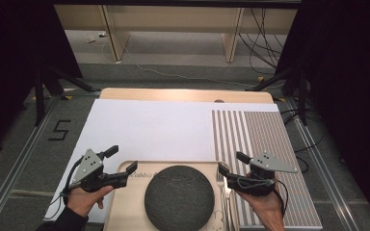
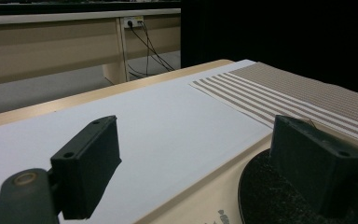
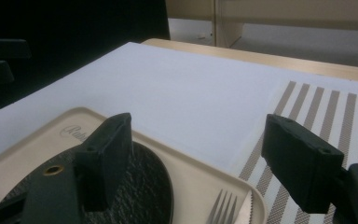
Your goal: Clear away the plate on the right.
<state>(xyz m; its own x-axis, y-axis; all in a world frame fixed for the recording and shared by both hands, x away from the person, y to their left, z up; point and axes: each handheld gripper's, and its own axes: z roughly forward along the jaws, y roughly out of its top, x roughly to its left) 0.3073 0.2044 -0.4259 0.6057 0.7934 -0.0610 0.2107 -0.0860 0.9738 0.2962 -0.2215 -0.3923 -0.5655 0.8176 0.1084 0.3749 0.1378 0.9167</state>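
From the high view, my left gripper (image 1: 124, 163) and my right gripper (image 1: 231, 164) flank a beige tray (image 1: 125, 202) at the near edge of the bench (image 1: 183, 95). Both sets of jaws stand wide open and hold nothing. On the tray sits a round dark plate (image 1: 179, 196) with a rough, stone-like face, and a fork (image 1: 221, 185) lies just to its right.

In the left gripper view, one jaw hangs over the white sheet (image 2: 158, 121), the other over the plate (image 2: 265, 196), so the tray's (image 2: 200, 196) left rim lies between them.

In the right gripper view, my jaws straddle the tray's (image 3: 191, 172) far right corner, the fork's (image 3: 223, 207) tines between them and the striped mat (image 3: 326, 112) beyond.

I judge the tray stiff but loaded: the plate looks heavy and breakable and could slide. I'd pinch both side rims and lift level.
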